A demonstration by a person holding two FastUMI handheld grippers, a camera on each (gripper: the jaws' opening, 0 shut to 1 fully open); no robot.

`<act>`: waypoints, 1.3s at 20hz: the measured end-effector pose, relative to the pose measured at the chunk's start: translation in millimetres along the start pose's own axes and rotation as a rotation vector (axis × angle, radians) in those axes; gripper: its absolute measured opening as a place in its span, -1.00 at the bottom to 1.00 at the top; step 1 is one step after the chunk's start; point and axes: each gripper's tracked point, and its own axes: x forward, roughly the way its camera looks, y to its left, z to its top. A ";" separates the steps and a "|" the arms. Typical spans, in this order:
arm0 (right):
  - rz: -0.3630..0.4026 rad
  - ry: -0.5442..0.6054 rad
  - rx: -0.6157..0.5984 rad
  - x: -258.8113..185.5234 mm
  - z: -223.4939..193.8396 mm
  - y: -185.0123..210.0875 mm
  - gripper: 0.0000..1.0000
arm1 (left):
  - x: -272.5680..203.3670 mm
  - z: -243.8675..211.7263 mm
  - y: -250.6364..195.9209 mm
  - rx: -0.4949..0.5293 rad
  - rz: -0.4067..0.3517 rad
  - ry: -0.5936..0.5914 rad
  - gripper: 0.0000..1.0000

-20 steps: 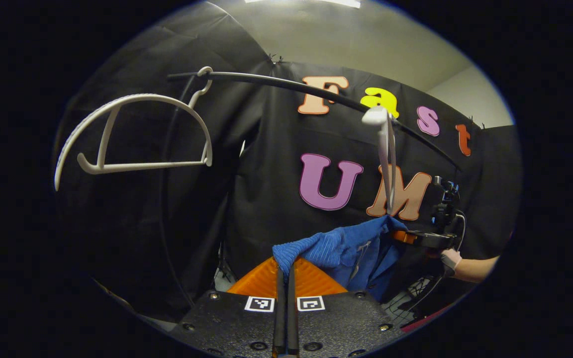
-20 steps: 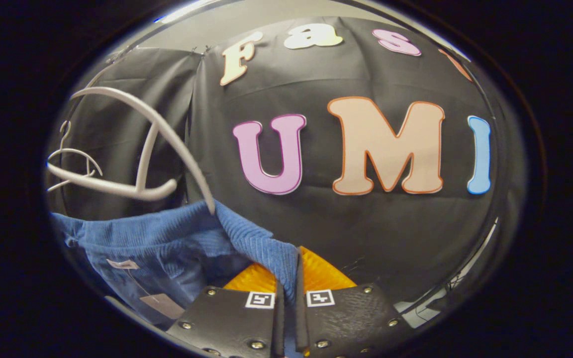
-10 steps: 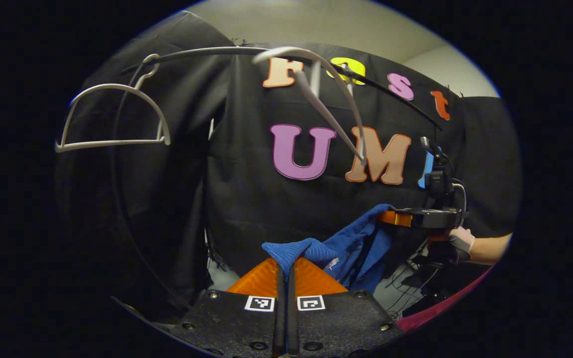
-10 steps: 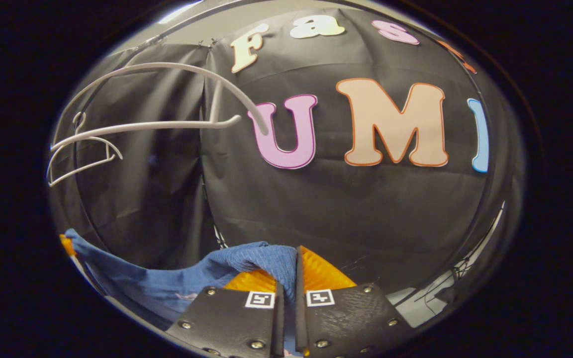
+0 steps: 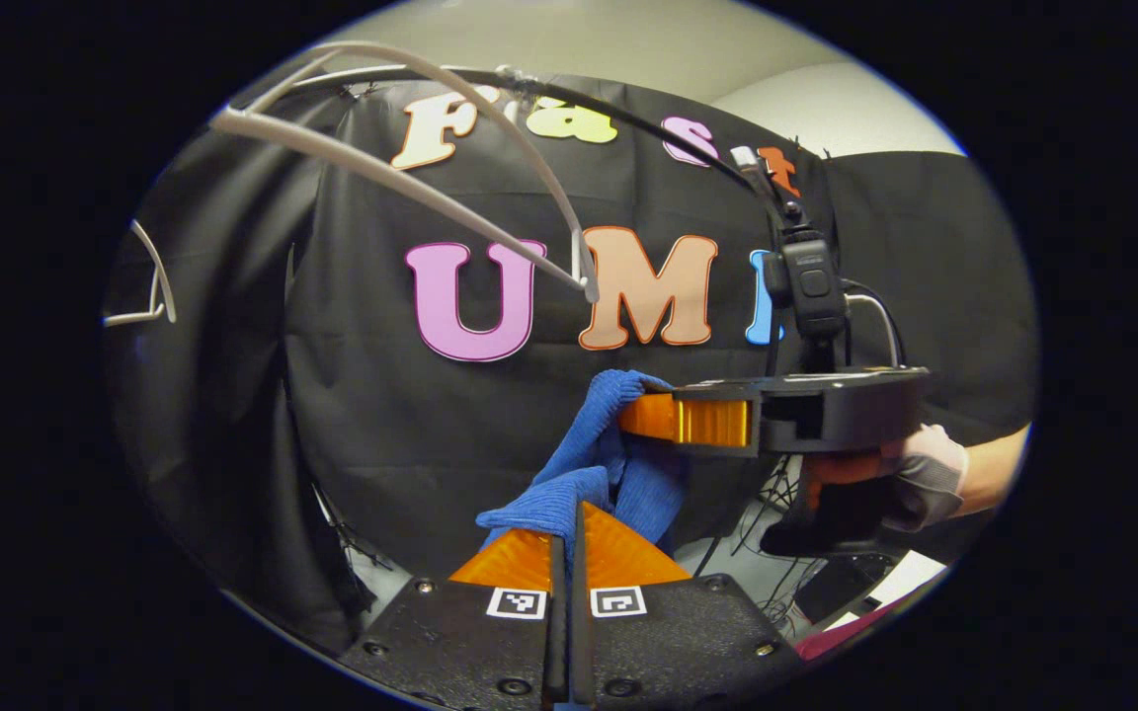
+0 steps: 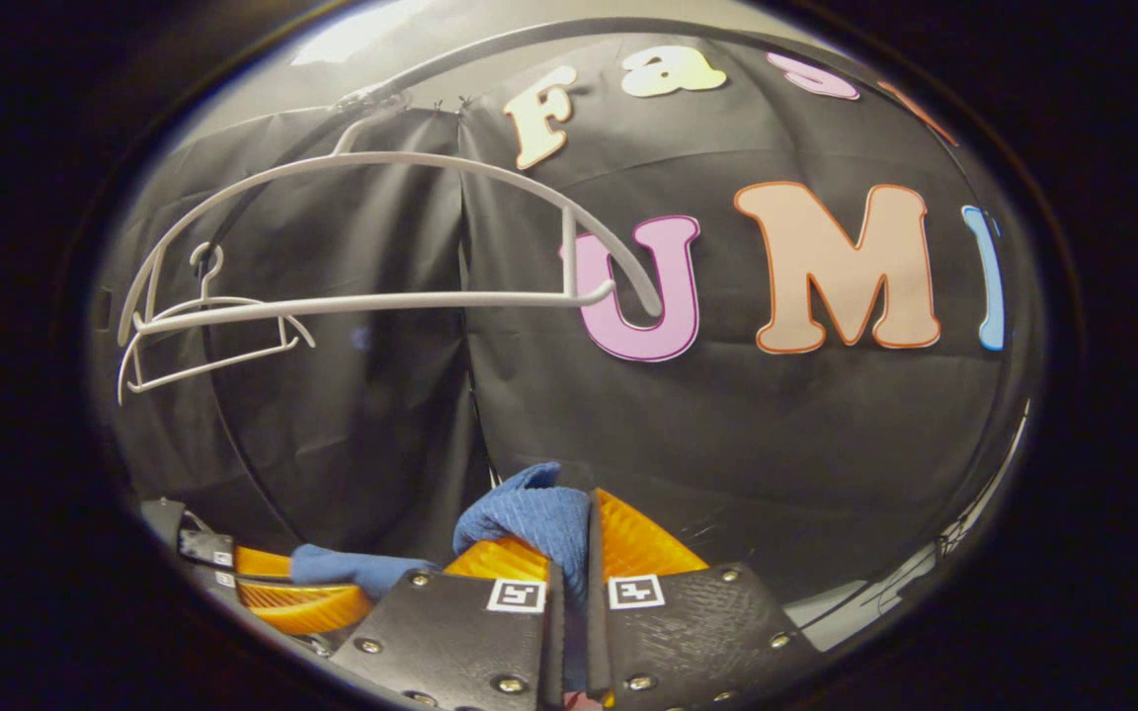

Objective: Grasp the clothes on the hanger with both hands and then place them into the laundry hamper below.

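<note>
In the left gripper view the left tool (image 5: 565, 538) has its two fingers pressed together with no gap between them, and a fold of the blue garment (image 5: 601, 464) is pinched at their tips. From that pinch the cloth climbs up and to the right to the right tool (image 5: 650, 415), which lies sideways just beyond and above, its fingers clamped on the upper fold; a gloved hand (image 5: 925, 479) holds its grip from the right. In the right gripper view the right tool (image 6: 569, 553) is likewise closed down on the blue garment (image 6: 529, 518), the cloth bunched over the tips and wedged in the narrow slit between the fingers. Low and to its left sits the left tool (image 6: 307, 578), with a strip of the same blue cloth at its tip. The garment hangs gathered between the two tools, clear of the white hanger (image 6: 381, 296), which hangs bare above and to the left, with a second white hanger (image 6: 203, 341) farther left behind it. In the left gripper view the white hanger (image 5: 411, 183) slants overhead from the dark rail (image 5: 628, 114).
</note>
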 end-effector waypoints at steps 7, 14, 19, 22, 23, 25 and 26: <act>-0.059 0.188 0.072 7.9 -104.2 -22.9 -0.82 | 29.1 -80.4 5.5 -0.113 0.009 0.168 -0.95; -0.091 0.389 0.053 -11.7 -201.6 -34.9 -0.82 | 36.0 -165.8 11.4 -0.127 0.008 0.389 -0.94; -0.112 0.469 0.056 -16.8 -238.0 -39.6 -0.82 | 35.3 -202.6 14.3 -0.165 0.045 0.472 -0.94; -0.118 0.510 0.059 -25.4 -255.8 -38.3 -0.81 | 38.1 -214.9 12.2 -0.206 0.060 0.523 -0.83; -0.121 0.521 0.063 -27.9 -258.4 -37.6 -0.82 | 37.2 -217.6 11.9 -0.221 0.063 0.537 -0.81; -0.132 0.546 0.065 -30.6 -267.8 -39.3 -0.81 | 32.9 -220.4 15.3 -0.242 0.074 0.562 -0.75; -0.137 0.554 0.064 -30.6 -273.5 -39.5 -0.82 | 31.5 -220.7 15.9 -0.250 0.078 0.566 -0.73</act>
